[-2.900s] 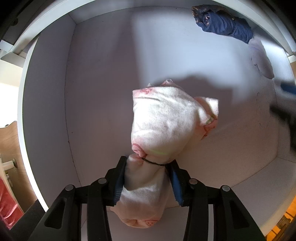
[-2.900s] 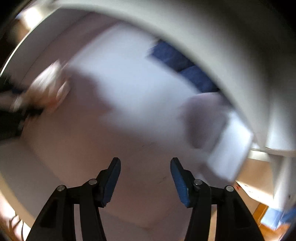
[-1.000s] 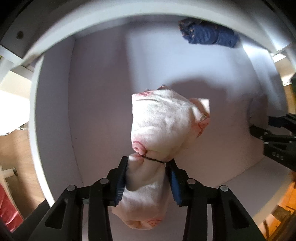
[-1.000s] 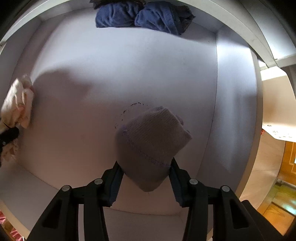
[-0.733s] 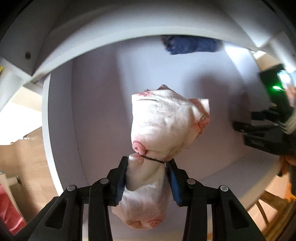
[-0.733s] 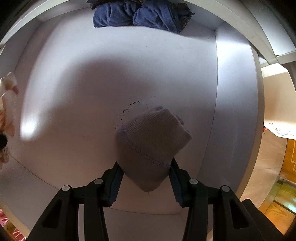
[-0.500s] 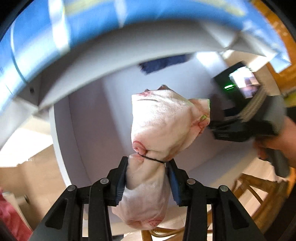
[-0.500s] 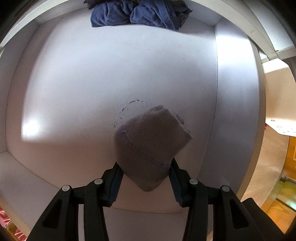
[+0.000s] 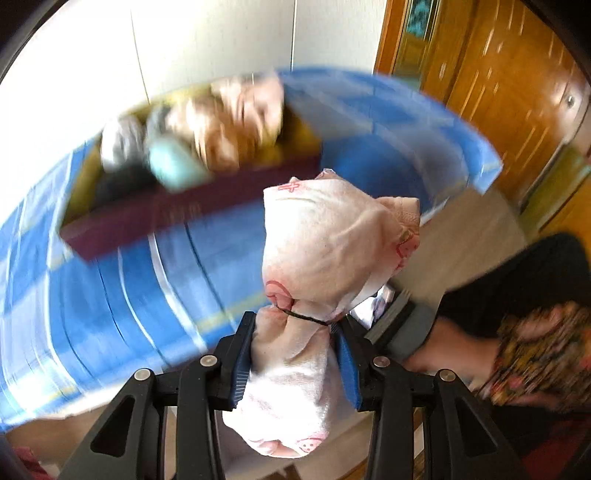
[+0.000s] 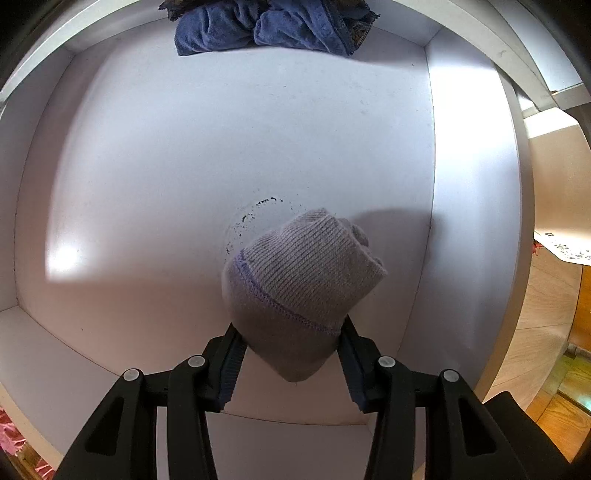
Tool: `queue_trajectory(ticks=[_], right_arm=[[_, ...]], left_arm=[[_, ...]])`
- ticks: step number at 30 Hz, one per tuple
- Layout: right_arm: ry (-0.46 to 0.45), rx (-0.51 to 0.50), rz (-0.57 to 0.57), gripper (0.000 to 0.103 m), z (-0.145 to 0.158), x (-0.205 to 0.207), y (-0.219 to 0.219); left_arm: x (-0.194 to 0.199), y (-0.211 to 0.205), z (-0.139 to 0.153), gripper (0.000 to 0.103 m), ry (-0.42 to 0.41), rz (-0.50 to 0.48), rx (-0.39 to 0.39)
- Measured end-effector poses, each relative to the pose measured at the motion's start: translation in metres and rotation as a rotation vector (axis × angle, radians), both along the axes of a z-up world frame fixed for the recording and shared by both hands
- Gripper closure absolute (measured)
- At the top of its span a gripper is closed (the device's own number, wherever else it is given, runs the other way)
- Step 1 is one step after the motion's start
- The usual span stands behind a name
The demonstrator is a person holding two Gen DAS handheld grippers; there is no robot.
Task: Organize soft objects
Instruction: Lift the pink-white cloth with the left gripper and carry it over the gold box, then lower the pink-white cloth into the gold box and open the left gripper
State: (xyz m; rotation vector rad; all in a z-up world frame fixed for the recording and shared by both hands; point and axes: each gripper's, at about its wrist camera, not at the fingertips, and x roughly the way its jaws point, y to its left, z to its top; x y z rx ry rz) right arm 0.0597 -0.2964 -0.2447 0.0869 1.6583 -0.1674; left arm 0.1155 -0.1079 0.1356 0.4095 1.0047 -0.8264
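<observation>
between my left gripper's (image 9: 295, 354) blue pads i'm pinching a pink-and-white cloth bundle (image 9: 332, 251), tied with a thin black band (image 9: 306, 317) just above the jaws. beyond it, blurred, i'm seeing a dark red box (image 9: 155, 218) already holding soft things, sitting on a blue checked cloth (image 9: 110, 295); a person's hand (image 9: 443, 350) is low at the right. i'm judging that box as the drop spot: i should be keeping the pinch below the band so the bundle isn't slipping, and opening only once it's over the box.

under my right gripper (image 10: 288, 358), pointing down, the jaws are clamping a grey knit hat (image 10: 303, 273) over a white compartment floor (image 10: 184, 166), well apart from the blue towels (image 10: 258, 33) at the back. i'm reckoning it needs a steady grip, lifting clear of the walls.
</observation>
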Motion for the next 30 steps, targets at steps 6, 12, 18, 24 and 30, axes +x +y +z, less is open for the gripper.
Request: queue_trajectory(ticks=[6, 12, 18, 24, 30], right_arm=[[-0.002, 0.015, -0.014, 0.055, -0.003, -0.001, -0.004], [0.002, 0.038, -0.036, 0.055, -0.006, -0.001, -0.012], [0.002, 0.078, -0.072, 0.055, -0.002, 0.001, -0.019], [0.003, 0.102, -0.097, 0.055, -0.002, 0.004, -0.027], [0.003, 0.096, -0.094, 0.055, 0.002, 0.006, -0.029]], left_arm=[[0.053, -0.03, 0.057, 0.062, -0.102, 0.061, -0.037], [0.103, -0.06, 0.052, 0.061, -0.111, 0.104, -0.023], [0.135, -0.104, 0.027, 0.061, -0.075, 0.088, 0.035], [0.14, -0.124, 0.001, 0.061, -0.054, -0.01, 0.107], [0.138, -0.121, -0.011, 0.061, 0.098, -0.068, 0.052]])
